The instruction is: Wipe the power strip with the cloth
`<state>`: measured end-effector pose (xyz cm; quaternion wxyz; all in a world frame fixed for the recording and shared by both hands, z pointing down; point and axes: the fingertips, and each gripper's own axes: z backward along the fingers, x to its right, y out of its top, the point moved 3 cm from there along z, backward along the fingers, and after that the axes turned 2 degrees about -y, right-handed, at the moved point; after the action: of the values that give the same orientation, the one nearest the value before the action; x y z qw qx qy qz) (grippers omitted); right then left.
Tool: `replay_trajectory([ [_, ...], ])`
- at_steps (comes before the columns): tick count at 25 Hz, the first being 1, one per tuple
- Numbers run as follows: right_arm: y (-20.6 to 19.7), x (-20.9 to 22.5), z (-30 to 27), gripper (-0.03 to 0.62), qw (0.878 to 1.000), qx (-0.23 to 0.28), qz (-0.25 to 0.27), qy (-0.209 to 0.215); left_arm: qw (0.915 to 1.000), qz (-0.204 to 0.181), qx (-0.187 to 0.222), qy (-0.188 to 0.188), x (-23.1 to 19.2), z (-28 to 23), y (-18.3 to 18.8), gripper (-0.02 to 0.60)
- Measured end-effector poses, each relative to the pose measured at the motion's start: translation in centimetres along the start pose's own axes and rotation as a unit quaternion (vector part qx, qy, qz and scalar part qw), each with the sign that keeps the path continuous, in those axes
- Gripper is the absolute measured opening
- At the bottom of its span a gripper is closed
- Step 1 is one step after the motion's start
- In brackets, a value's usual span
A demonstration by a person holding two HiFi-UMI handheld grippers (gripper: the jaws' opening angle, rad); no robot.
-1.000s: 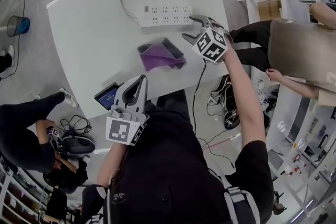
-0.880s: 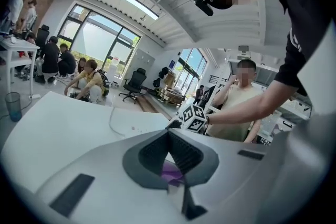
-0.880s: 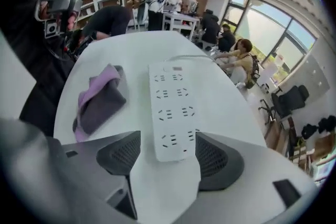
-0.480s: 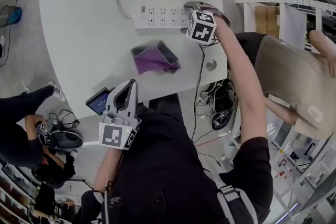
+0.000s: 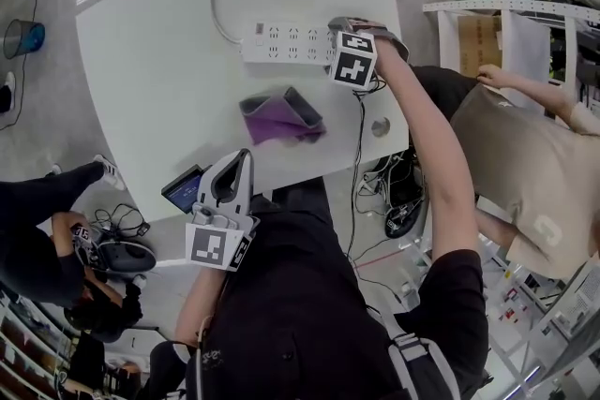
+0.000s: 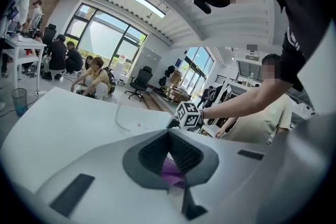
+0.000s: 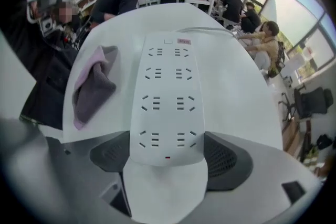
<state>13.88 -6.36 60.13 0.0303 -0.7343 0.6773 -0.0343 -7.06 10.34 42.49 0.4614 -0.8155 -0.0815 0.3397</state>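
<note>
A white power strip (image 5: 286, 43) lies across the far part of the white table (image 5: 159, 61), its cable running off the back edge. In front of it sits a crumpled purple and grey cloth (image 5: 281, 117). My right gripper (image 5: 339, 31) points down over the strip's right end. Its jaws have just been opening; in the right gripper view, my right gripper (image 7: 166, 152) straddles the end of the power strip (image 7: 167, 97) without pressing, the cloth (image 7: 94, 84) to its left. My left gripper (image 5: 242, 162) hovers empty and shut at the table's near edge, aimed at the cloth (image 6: 171, 169).
A dark tablet (image 5: 183, 189) rests on the table's near left edge. A round cable hole (image 5: 380, 127) is at the right edge. A person in beige (image 5: 525, 136) stands right of the table by shelving. A blue bin (image 5: 21, 37) and a seated person are on the floor left.
My right gripper has moved from beside the cloth to the strip's right end, tipped downward and spread its jaws around it. My left gripper has stayed near the table's front edge.
</note>
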Motion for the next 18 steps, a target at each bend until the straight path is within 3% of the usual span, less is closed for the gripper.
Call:
replay_trajectory([
  [2,0.4,-0.9,0.7,0.416,0.995,0.036,-0.069,0.068,1.0000,0.001,-0.001,0.001,-0.1,0.3,0.0,0.031],
  [3,0.8,-1.3,1.4,0.414,0.984,0.067,-0.119,0.116,1.0000,0.003,-0.001,0.002,-0.2,0.3,0.0,0.031],
  [4,1.4,-1.5,2.4,0.414,0.963,0.108,-0.179,0.172,1.0000,0.005,0.000,0.004,-0.3,0.4,0.0,0.031],
  [5,2.0,-1.5,3.5,0.414,0.927,0.157,-0.248,0.232,1.0000,0.006,0.001,0.005,-0.3,0.5,0.0,0.031],
  [8,3.7,-1.3,6.0,0.414,0.775,0.280,-0.428,0.370,0.9999,0.008,0.002,0.006,-0.1,0.6,0.0,0.031],
  [9,4.0,-1.6,6.1,0.414,0.739,0.304,-0.455,0.393,0.9999,0.008,0.002,0.006,0.0,0.6,0.0,0.031],
  [10,4.2,-2.2,5.9,0.414,0.721,0.316,-0.466,0.403,1.0000,0.007,0.002,0.005,0.0,0.7,0.0,0.031],
  [12,3.9,-3.4,4.8,0.414,0.713,0.318,-0.479,0.402,1.0000,0.005,0.003,0.003,0.1,0.7,0.1,0.031],
  [13,3.9,-3.6,4.5,0.414,0.697,0.323,-0.493,0.408,1.0000,0.005,0.003,0.003,0.1,0.7,0.1,0.031],
  [14,3.8,-3.5,4.4,0.414,0.668,0.336,-0.515,0.420,1.0000,0.006,0.003,0.002,0.1,0.7,0.1,0.031],
  [17,3.0,-2.1,4.1,0.414,0.555,0.402,-0.576,0.446,1.0000,-0.004,0.000,-0.007,0.2,-0.1,0.1,0.031],
  [18,2.4,-1.7,3.5,0.414,0.526,0.426,-0.585,0.446,0.9998,-0.012,0.001,-0.013,0.0,-0.5,0.2,0.031],
])
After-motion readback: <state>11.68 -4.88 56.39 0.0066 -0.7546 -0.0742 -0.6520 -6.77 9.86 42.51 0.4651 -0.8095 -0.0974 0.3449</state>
